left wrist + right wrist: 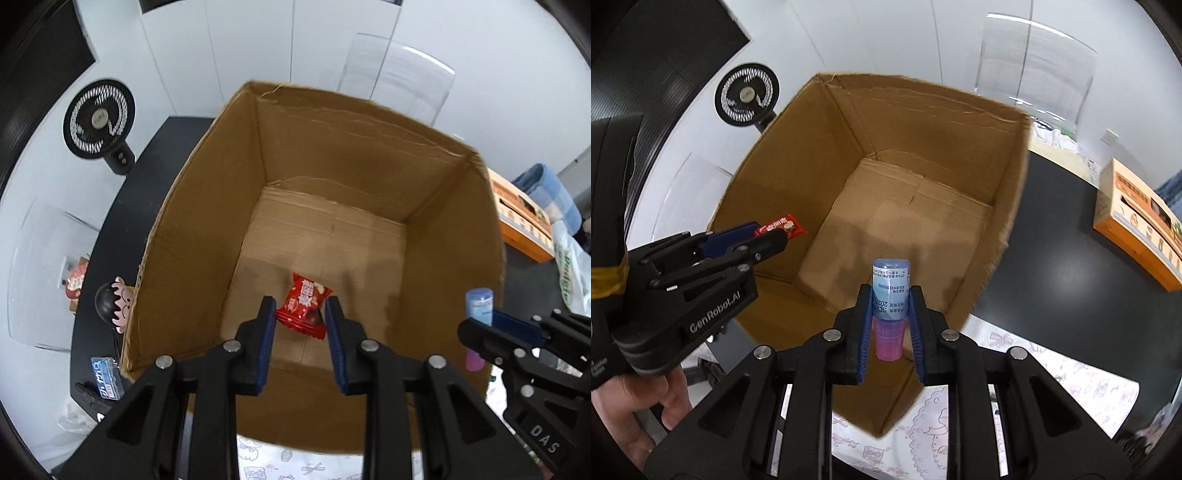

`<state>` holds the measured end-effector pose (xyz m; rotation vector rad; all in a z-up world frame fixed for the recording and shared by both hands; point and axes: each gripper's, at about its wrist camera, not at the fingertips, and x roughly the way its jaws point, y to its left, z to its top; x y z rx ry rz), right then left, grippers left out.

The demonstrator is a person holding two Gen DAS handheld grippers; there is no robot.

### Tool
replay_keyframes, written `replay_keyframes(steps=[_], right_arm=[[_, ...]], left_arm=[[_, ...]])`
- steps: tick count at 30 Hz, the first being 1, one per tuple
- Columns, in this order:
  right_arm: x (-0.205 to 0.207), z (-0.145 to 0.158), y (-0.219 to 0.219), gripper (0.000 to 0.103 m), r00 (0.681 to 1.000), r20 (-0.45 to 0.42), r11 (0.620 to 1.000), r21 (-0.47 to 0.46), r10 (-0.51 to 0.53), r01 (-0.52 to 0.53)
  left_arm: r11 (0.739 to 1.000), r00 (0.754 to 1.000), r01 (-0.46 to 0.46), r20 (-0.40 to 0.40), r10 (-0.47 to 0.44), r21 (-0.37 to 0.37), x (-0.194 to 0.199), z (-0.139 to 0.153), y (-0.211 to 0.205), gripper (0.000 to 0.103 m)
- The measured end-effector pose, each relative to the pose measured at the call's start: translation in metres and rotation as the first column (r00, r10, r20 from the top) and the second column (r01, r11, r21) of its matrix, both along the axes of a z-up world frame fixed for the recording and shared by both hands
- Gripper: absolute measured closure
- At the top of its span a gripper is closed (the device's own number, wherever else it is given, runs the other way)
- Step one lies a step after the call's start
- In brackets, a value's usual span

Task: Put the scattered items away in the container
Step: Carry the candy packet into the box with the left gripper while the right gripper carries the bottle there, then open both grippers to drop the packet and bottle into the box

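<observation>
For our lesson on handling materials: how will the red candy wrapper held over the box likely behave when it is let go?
The candy is a thin, crinkled foil pack, so it probably flexes rather than staying stiff. It looks small and light, so it should drop softly into the box. Being flat, it seems unlikely to roll. The left gripper holds it by its sides.

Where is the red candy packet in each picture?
Left wrist: red candy packet low in the middle, pinched in the left claw.
Right wrist: at the left edge, sticking out of that claw.
Shared landmark: the cardboard box, open beneath it.
</observation>
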<state>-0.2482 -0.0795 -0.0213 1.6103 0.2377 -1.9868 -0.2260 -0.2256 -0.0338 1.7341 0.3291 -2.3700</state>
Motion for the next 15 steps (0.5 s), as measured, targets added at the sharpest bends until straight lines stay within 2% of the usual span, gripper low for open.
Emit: replay_keyframes(steps=[5, 11, 12, 13, 14, 15], right_arm=[[-0.006, -0.013, -0.013, 0.083, 0.999, 0.000, 0.998, 0.049, 0.035, -0.035], [-0.006, -0.015, -0.013, 0.080, 0.999, -0.004, 0.998, 0.044, 0.047, -0.047], [-0.006, -0.014, -0.013, 0.071, 0.999, -0.009, 0.998, 0.042, 0.052, -0.052], [-0.005, -0.013, -0.013, 0.064, 0.998, -0.015, 0.998, 0.040, 0.058, -0.057], [-0.005, -0.011, -0.013, 0.051, 0.998, -0.027, 0.998, 0.040, 0.059, -0.058], [-0.004, -0.009, -0.013, 0.038, 0.997, -0.043, 0.998, 0.040, 0.058, -0.056]], left_arm=[[1.000, 1.000, -0.016, 0.011, 0.015, 0.015, -0.001, -0.007, -0.011, 0.076], [1.000, 1.000, -0.017, 0.006, 0.017, 0.012, 0.001, -0.005, -0.019, 0.074], [1.000, 1.000, -0.007, 0.005, 0.007, 0.015, 0.000, -0.005, -0.019, 0.069], [1.000, 1.000, -0.004, 0.003, 0.004, 0.029, 0.000, -0.006, -0.021, 0.053], [0.999, 1.000, -0.022, 0.008, 0.021, 0.041, 0.002, -0.006, -0.024, 0.042], [0.998, 0.999, -0.039, 0.012, 0.039, 0.052, 0.004, -0.007, -0.026, 0.023]])
